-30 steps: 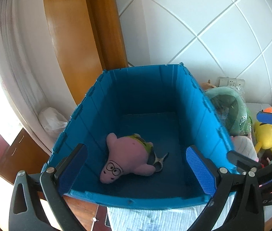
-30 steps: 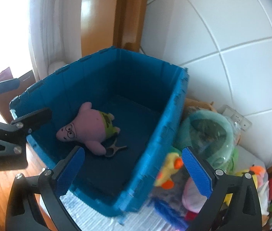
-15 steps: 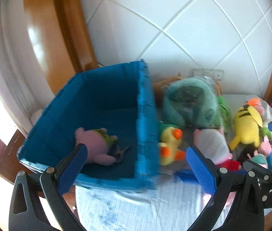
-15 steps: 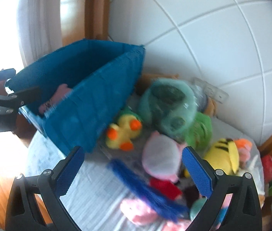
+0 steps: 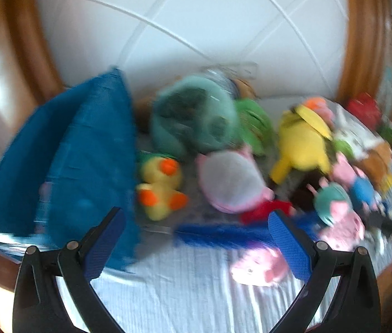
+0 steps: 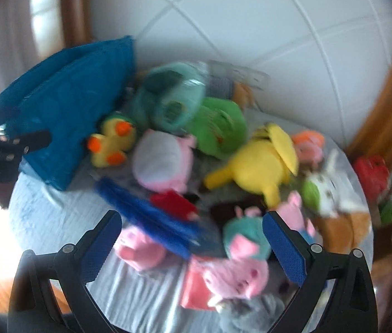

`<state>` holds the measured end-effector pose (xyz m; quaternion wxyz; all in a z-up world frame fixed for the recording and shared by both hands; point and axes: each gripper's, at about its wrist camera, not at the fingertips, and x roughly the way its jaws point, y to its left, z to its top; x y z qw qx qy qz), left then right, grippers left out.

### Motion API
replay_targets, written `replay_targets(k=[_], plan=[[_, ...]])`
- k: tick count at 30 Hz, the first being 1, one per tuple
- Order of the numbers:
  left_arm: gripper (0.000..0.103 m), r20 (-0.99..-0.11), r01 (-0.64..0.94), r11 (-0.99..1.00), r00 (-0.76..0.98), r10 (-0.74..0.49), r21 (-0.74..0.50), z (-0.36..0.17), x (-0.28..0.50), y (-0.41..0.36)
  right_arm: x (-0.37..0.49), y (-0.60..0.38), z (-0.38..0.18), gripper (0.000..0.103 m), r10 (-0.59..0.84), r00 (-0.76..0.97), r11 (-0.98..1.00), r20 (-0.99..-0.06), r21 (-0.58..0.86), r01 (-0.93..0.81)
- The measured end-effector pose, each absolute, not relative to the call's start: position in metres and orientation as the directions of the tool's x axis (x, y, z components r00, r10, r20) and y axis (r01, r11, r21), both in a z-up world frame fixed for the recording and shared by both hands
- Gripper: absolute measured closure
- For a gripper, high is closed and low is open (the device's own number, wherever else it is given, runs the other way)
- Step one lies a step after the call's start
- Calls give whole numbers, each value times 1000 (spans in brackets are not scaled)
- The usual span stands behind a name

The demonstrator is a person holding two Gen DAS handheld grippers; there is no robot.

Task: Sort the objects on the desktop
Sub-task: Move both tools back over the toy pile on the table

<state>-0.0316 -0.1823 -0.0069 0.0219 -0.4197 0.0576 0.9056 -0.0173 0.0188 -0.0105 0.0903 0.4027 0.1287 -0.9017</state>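
A pile of plush toys lies on a white-clothed table (image 5: pixel 182 294), blurred by motion. Right of the blue bin (image 5: pixel 84 166) (image 6: pixel 68 111) sit a yellow duck (image 5: pixel 159 186) (image 6: pixel 112 141), a pink-and-white plush (image 5: pixel 229 183) (image 6: pixel 162 163) and a big yellow plush (image 5: pixel 301 144) (image 6: pixel 259 161). A blue fluffy item (image 5: pixel 218 236) (image 6: pixel 151 219) and a pink pig (image 5: pixel 259 266) (image 6: pixel 137 247) lie nearest. My left gripper (image 5: pixel 196 216) hovers open above the blue fluffy item. My right gripper (image 6: pixel 191 217) is open over the pig toys, holding nothing.
A teal neck pillow (image 5: pixel 193 122) (image 6: pixel 173 100) and a green plush (image 5: pixel 254 127) (image 6: pixel 218 125) rest against the white tiled wall. A red item (image 6: pixel 371 172) sits at the far right by wooden trim. A pig in teal (image 6: pixel 246 236) lies near the right fingers.
Both views have swung right, from looking into the blue bin with the pink star plush to looking over the toy pile. Both grippers stay open.
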Motion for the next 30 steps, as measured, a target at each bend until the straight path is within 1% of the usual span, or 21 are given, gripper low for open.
replay_targets(k=[2,5,11,17,20,26,30], plan=[[0,-784,-144,-987,-619,34,71,-27,-35,-168,-13,44,-21,1,-18,-649,-966,-761,-154,207],[0,-808,-197,-979,-586,67,62,-52,-38,-150,-5,79,-40,1,38,-623,-981,-782,-147,124],[0,-866,-244,-969,-494,83,47,-94,-41,-118,14,137,-75,1,98,-545,-990,-833,-140,35],[0,-892,-240,-970,-446,75,38,-114,-37,-66,17,193,-96,1,82,-511,-991,-855,-123,47],[0,-903,-225,-974,-423,82,16,-122,-36,-26,11,224,-102,1,67,-491,-990,-869,-119,76],[0,-907,-224,-974,-402,123,-33,-133,-48,65,5,295,-97,1,58,-484,-985,-873,-130,117],[0,-918,-196,-979,-377,122,-50,-148,-69,100,4,336,-93,1,64,-483,-985,-873,-134,111]])
